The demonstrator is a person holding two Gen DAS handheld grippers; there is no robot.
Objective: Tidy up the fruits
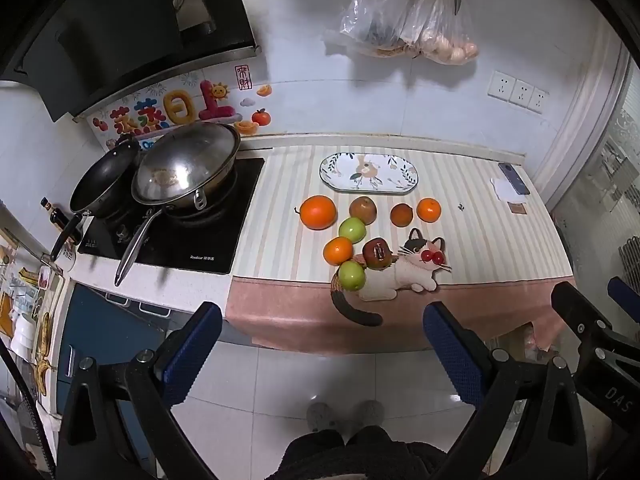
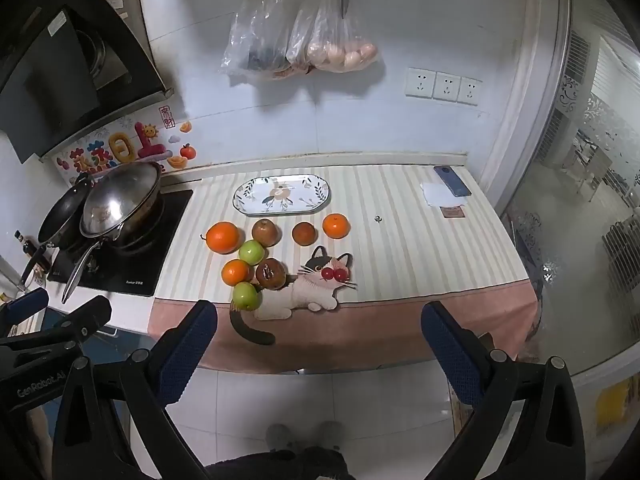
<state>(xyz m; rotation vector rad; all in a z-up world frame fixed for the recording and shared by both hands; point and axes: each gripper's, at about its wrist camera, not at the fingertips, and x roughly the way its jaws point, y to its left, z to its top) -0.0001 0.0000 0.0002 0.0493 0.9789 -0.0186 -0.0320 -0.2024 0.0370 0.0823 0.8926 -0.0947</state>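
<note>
Several fruits lie on a striped counter cloth in front of an empty oval floral plate (image 1: 368, 172) (image 2: 282, 193): a big orange (image 1: 318, 212) (image 2: 223, 237), two smaller oranges (image 1: 338, 251) (image 1: 429, 209), two green apples (image 1: 352, 229) (image 1: 352, 275), a brown pear (image 1: 363, 210), a dark round fruit (image 1: 401, 215), a dark red fruit (image 1: 376, 254) (image 2: 270, 273) and two cherries (image 1: 433, 256) (image 2: 334, 274). My left gripper (image 1: 322, 336) and right gripper (image 2: 320, 336) are both open and empty, held back off the counter's front edge above the floor.
A stove with a steel wok (image 1: 188, 168) and a black pan (image 1: 106, 184) stands left of the cloth. A phone (image 2: 452, 186) on paper lies at the back right. Bags (image 2: 300, 40) and scissors hang on the wall. A glass door is at the right.
</note>
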